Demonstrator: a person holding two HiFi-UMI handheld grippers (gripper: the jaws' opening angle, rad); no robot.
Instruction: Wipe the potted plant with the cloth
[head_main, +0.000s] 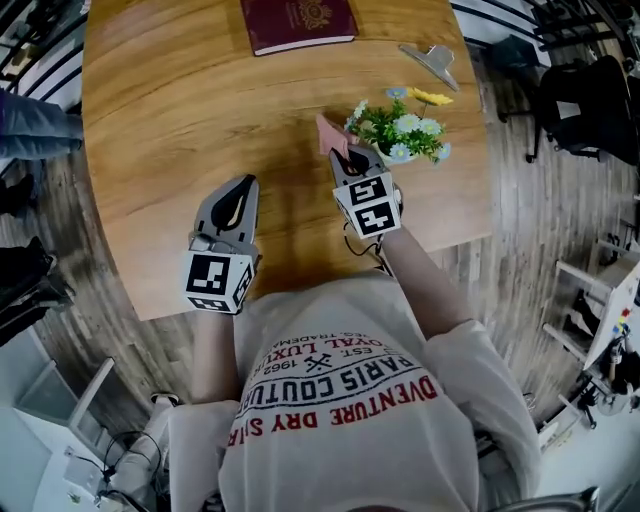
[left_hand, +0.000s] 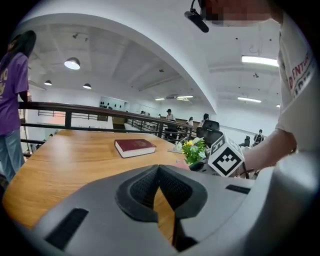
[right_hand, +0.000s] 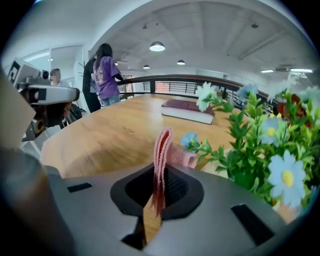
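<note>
Pink ribbed cloth (right_hand: 162, 150) clamped on edge in the right gripper (head_main: 352, 160), beside the flowering potted plant (head_main: 405, 130).
Its long axis ran forward from the jaws, tip curling toward the plant; the left gripper (head_main: 236, 205) was closed, empty, over the wooden table (head_main: 160, 150).

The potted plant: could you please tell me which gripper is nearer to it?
Right. The right gripper, holding the cloth, is close beside the potted plant; the left gripper is farther off over the table.
</note>
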